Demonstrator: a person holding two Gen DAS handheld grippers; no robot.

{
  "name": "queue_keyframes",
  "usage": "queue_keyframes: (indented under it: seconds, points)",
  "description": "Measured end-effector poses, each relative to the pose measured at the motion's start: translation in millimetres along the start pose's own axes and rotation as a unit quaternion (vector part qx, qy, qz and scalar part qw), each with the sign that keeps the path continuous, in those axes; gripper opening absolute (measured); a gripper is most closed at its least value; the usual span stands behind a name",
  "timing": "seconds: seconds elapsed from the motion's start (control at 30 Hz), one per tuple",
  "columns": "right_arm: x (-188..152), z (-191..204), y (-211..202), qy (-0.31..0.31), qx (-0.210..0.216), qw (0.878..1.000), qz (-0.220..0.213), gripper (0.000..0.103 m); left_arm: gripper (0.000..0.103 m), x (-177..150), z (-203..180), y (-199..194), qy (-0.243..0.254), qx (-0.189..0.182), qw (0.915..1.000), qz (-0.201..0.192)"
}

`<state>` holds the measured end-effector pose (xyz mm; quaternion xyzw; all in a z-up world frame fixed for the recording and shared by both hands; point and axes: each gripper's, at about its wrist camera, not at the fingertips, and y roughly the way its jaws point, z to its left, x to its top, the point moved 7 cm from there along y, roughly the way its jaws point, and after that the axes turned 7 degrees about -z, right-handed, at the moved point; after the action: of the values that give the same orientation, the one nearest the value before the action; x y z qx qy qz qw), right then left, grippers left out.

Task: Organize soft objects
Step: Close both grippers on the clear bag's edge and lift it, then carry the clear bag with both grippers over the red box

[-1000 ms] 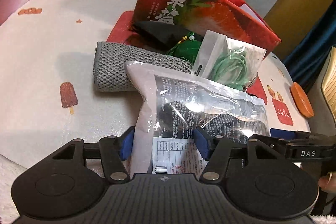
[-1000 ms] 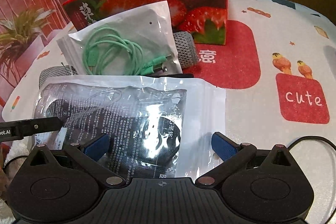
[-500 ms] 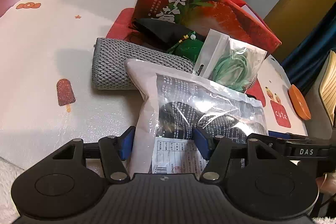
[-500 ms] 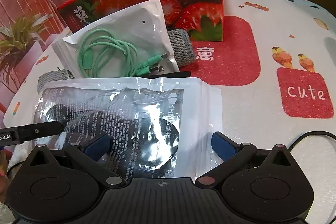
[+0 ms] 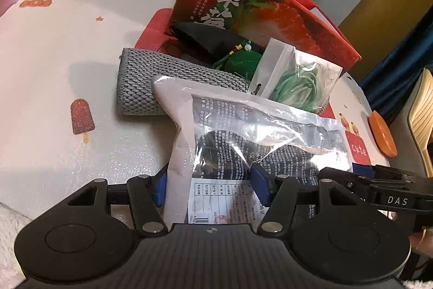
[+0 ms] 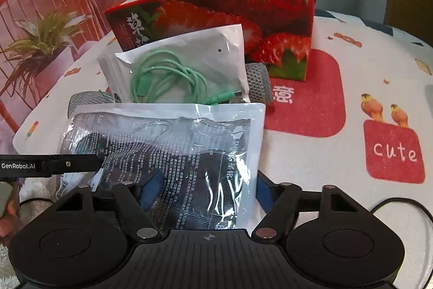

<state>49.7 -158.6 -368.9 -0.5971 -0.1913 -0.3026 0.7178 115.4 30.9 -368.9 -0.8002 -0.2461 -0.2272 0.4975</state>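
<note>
Left wrist view alone shows me a black pouch (image 5: 205,39) and green tassel ornament (image 5: 240,64) beyond the grey mesh roll (image 5: 151,83), against the strawberry box (image 5: 257,12). My left gripper (image 5: 208,187) and right gripper (image 6: 205,192) each straddle the printed plastic bag (image 6: 173,153), fingers apart; I cannot tell if the pads pinch it. Behind it leans the cable packet (image 6: 176,69).
</note>
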Motion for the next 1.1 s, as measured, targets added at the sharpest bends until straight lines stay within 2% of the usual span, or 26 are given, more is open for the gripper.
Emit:
queue_keyframes:
  seconds: [0.13, 0.2, 0.33, 0.5, 0.67, 0.83, 0.97, 1.1]
  points:
    - [3.6, -4.6, -3.3, -0.003, 0.002, 1.0, -0.002, 0.054, 0.061, 6.4, 1.6, 2.0, -0.023, -0.02, 0.9993, 0.02]
    - [6.7, -5.4, -6.2, -0.006, 0.004, 1.0, -0.007, 0.053, 0.061, 11.0, -1.2, -0.1, -0.018, -0.024, 0.9993, 0.024]
    - [14.8, -2.9, -15.5, -0.019, 0.01, 0.999, -0.028, 0.053, 0.061, 29.0, -11.3, -16.3, 0.001, -0.045, 0.999, 0.003]
    - [27.9, -3.9, -29.5, -0.018, 0.033, 0.998, -0.053, 0.051, 0.061, 53.5, -31.2, -44.2, 0.074, -0.053, 0.995, -0.04]
    - [43.5, 5.7, -42.5, -0.06, 0.036, 0.995, -0.075, 0.046, 0.061, 74.9, -48.6, -60.8, 0.139, -0.042, 0.9868, -0.072]
    - [67.8, 12.3, -57.2, -0.091, 0.041, 0.989, -0.106, 0.035, 0.059, 97.9, -57.0, -63.1, 0.175, -0.027, 0.9797, -0.094]
    - [90.3, 13.1, -64.3, -0.112, 0.034, 0.984, -0.132, 0.033, 0.057, 113.3, -61.9, -58.8, 0.188, -0.025, 0.9764, -0.103]
    - [105.5, 14.5, -69.6, -0.14, 0.02, 0.978, -0.151, 0.033, 0.056, 123.1, -69.9, -64.0, 0.216, -0.025, 0.9692, -0.116]
